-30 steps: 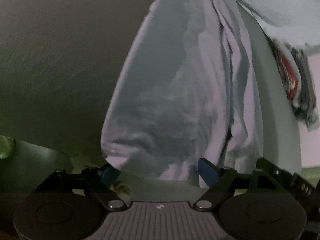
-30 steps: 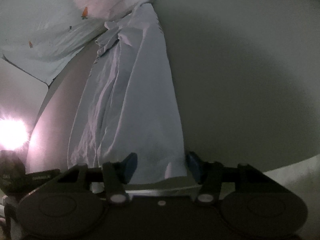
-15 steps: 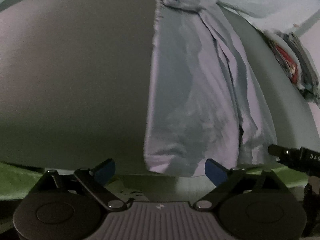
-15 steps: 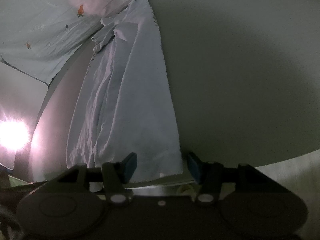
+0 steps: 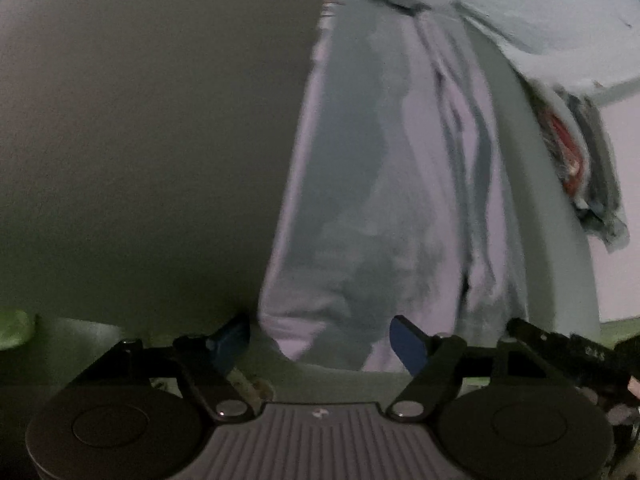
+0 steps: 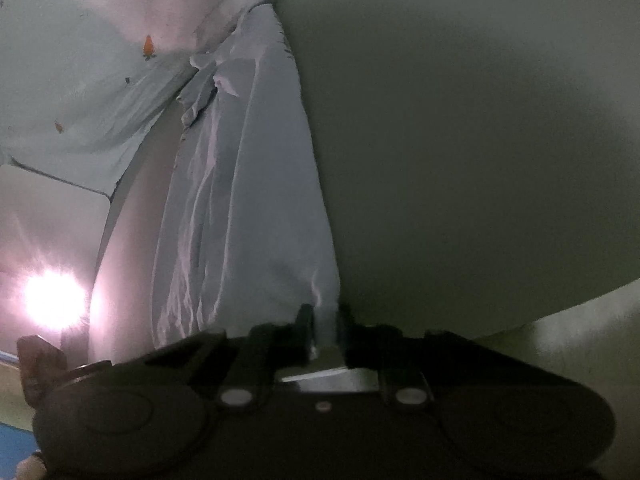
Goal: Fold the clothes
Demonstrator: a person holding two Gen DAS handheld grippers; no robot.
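Garment [image 5: 400, 200]: pale, long axis near-to-far on grey counter [image 5: 140, 140] | Right tool [image 6: 325, 326]: closing on near-right corner, cloth between pads | Left tool [image 5: 320, 340]: closing, near-left hem between pads, not yet pinched

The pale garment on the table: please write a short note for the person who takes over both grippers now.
Right gripper: jaws closing, near hem corner of the pale garment between them.
Left gripper: open, jaws closing, the other hem corner between its fingers, not yet pinched.
Garment lies long and narrow on the grey table, wrinkled, not yet folded crosswise.
A patterned cloth lies at the far end.
Left to do: finish both grips, then probably carry the hem toward the far end.
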